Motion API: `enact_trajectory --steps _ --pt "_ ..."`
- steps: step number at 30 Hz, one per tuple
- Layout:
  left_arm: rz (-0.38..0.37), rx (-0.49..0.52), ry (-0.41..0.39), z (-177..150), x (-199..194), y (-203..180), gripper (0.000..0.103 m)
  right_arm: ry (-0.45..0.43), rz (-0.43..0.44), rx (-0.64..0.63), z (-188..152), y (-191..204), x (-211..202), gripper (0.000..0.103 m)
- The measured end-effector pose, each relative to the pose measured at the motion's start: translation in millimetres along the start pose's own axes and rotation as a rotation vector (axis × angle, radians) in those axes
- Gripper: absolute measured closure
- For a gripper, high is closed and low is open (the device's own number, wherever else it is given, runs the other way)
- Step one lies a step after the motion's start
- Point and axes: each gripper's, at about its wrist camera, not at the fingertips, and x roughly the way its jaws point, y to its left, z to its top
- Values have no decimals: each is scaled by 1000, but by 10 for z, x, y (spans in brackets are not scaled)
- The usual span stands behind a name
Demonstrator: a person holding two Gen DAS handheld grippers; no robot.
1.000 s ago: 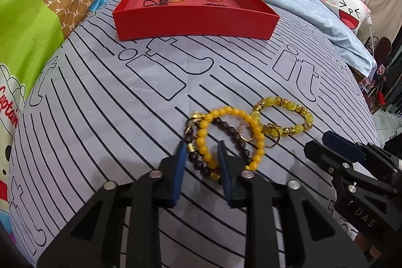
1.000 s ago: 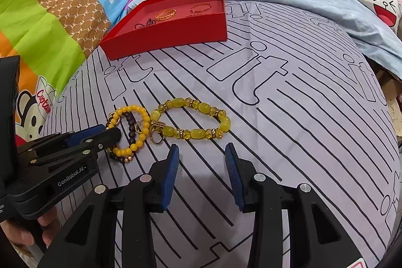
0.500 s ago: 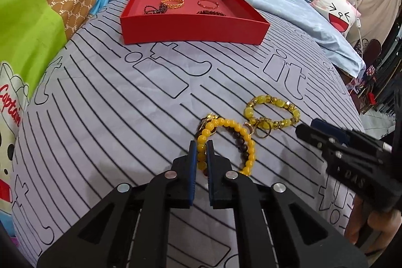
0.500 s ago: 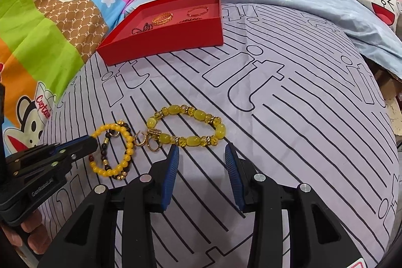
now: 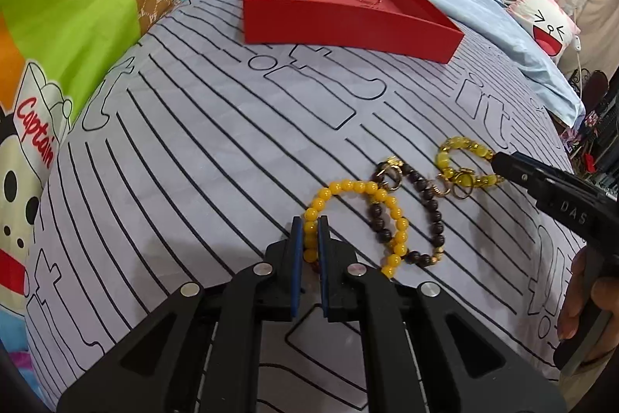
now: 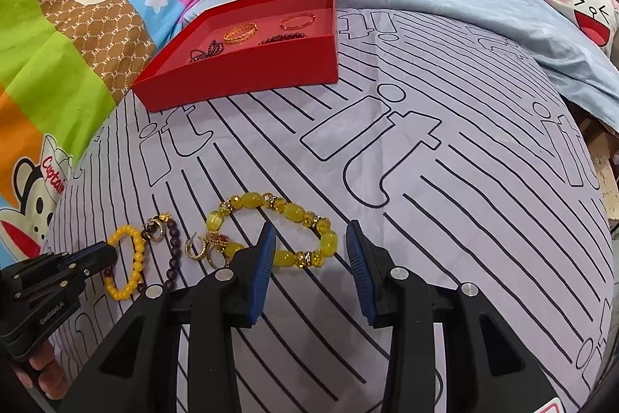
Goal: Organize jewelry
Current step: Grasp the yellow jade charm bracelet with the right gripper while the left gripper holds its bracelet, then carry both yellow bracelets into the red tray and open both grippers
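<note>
Both wrist views look steeply down, close over the striped bedsheet (image 5: 174,149), sharing the red tray (image 6: 247,72) at its far edge.

A red tray (image 6: 247,72) sits on a bed's grey sheet (image 6: 445,180) printed with black lines, holding a gold chain bracelet (image 6: 240,32), a thin ring bangle (image 6: 297,22) and dark bead strands. Nearer than the tray, the right tool (image 6: 310,245) stands with its blue pads apart around one end of a pale yellow stone bracelet (image 6: 271,231), not touching it. Left of that bracelet lie a dark bead bracelet (image 6: 174,254) and a bright yellow bead bracelet (image 6: 125,262), which the left tool (image 6: 98,254) reaches.
</note>
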Motion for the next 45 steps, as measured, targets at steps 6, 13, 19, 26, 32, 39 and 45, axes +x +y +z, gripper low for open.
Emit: enact_trajectory --steps 6,13,19,26,32,39,45 --pt "17 21 -11 5 16 -34 96 6 -17 -20 -1 19 101 74" --pt "22 34 -29 -16 13 -48 95 -3 -43 -50 -35 51 97 92" --pt "21 43 -36 -19 10 -62 96 2 -17 -30 -55 57 43 94" --pt "-35 23 -25 7 -65 -74 96 -57 22 -18 35 97 -266 94" --pt "-77 34 -45 91 -246 -157 96 -103 47 -19 154 145 -503 94" --pt "-103 46 -78 210 -441 -233 96 -139 60 -22 263 163 -690 94" --pt "-115 63 -101 337 -545 -260 96 -166 66 -28 373 159 -795 94"
